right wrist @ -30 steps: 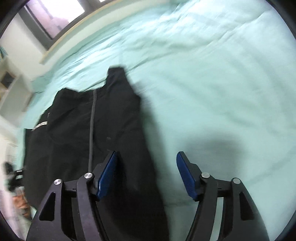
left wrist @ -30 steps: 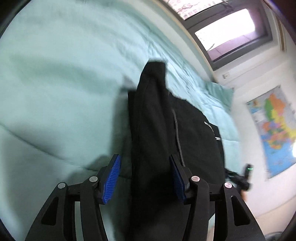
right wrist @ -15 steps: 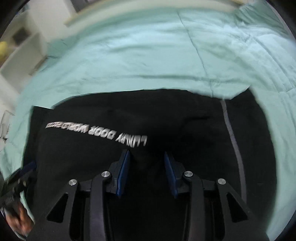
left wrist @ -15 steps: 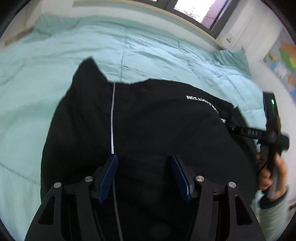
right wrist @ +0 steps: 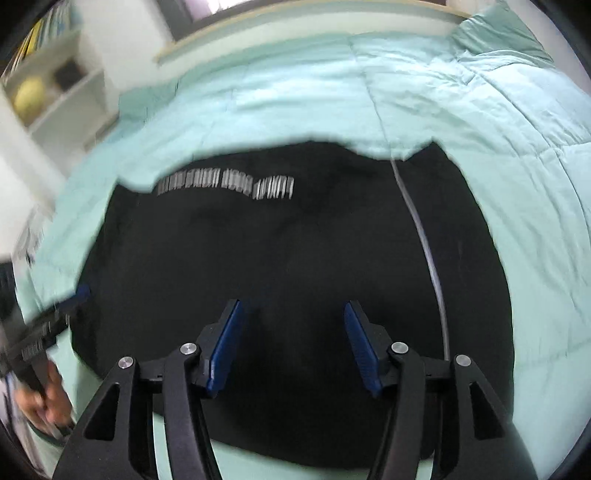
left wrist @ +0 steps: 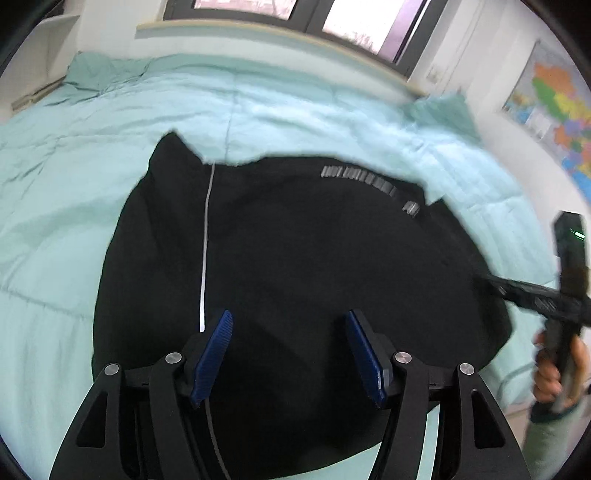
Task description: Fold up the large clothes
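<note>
A black garment (left wrist: 314, 240) lies folded on a mint green bed cover (left wrist: 74, 184), with a white stripe (left wrist: 205, 240) and white lettering (left wrist: 358, 177) on top. My left gripper (left wrist: 288, 317) hovers over its near part, open, nothing between the blue pads. In the right wrist view the same garment (right wrist: 295, 240) fills the middle. My right gripper (right wrist: 293, 306) hangs above it with its jaws opening and nothing between them. Each view catches the other gripper at its edge, held in a person's hand (left wrist: 554, 373).
The bed cover (right wrist: 535, 184) spreads around the garment on all sides. A window (left wrist: 351, 18) runs behind the bed's far edge. A coloured map (left wrist: 554, 110) hangs on the right wall. A white shelf unit (right wrist: 55, 92) stands at the left.
Both views swung from the garment's narrow end to its whole folded body. The left jaws let go of the black cloth they framed; the right jaws narrowed, then widened again.
</note>
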A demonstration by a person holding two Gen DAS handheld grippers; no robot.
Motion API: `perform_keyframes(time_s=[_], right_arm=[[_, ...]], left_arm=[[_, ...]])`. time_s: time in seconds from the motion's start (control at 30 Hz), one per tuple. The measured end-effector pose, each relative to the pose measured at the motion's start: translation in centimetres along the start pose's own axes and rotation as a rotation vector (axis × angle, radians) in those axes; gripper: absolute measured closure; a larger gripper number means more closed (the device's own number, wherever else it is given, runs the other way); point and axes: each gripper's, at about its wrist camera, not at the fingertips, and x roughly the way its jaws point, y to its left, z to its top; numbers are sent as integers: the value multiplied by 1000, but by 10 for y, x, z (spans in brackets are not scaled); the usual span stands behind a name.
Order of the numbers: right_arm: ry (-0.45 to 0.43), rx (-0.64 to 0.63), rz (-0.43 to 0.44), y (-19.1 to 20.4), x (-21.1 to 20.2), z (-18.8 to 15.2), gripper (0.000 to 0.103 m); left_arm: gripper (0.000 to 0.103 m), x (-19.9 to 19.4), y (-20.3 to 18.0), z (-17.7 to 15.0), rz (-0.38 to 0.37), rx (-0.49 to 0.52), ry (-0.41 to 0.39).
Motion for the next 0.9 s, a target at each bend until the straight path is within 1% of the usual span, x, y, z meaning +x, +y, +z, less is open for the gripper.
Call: perform_keyframes(time_s=[0.03,0.07,0.13,0.23,0.3,0.33,0.43,0.5,0.63,0.77,0.83,0.87,0.9], right_arm=[[31,-5,-22,3,8,-11,43],[43,-16,-51,3,13,-21,43],[42,-42,-114,11,25,-30,43],[17,-39,-167,18,22,-30,43],[-11,-54,-215,27,9,-32,43],[-28,-62,-228,32,2,-32,43],[-110,-73,-225,49,-36,-38,43],[-154,-77,-233,60,-53,-40,42],[-242,-70,-249,76,-93,-34,38],[-316,-78,-280,88,-120,-34,38],[-339,-83,-288,92,-130,-37,38],[-349,-84,-291,94,-134,-38,38],[-358,-82,-293,96,-137,-38,38]], left_arm=[[37,8,-2,-3,17,5,15],[37,14,-4,-3,30,9,16],[37,18,-8,-6,61,34,5],[37,10,-17,-5,109,57,-8],[37,-7,-19,-9,136,77,-37],[37,-19,-23,-9,157,90,-65],[37,-54,-36,-8,182,107,-144],[37,-75,-46,-6,194,120,-193],[37,-114,-67,-10,240,168,-280],[37,-136,-81,-11,249,192,-313],[37,-147,-88,-15,246,196,-330],[35,-151,-90,-16,244,196,-339],[32,-154,-91,-16,245,196,-345]])
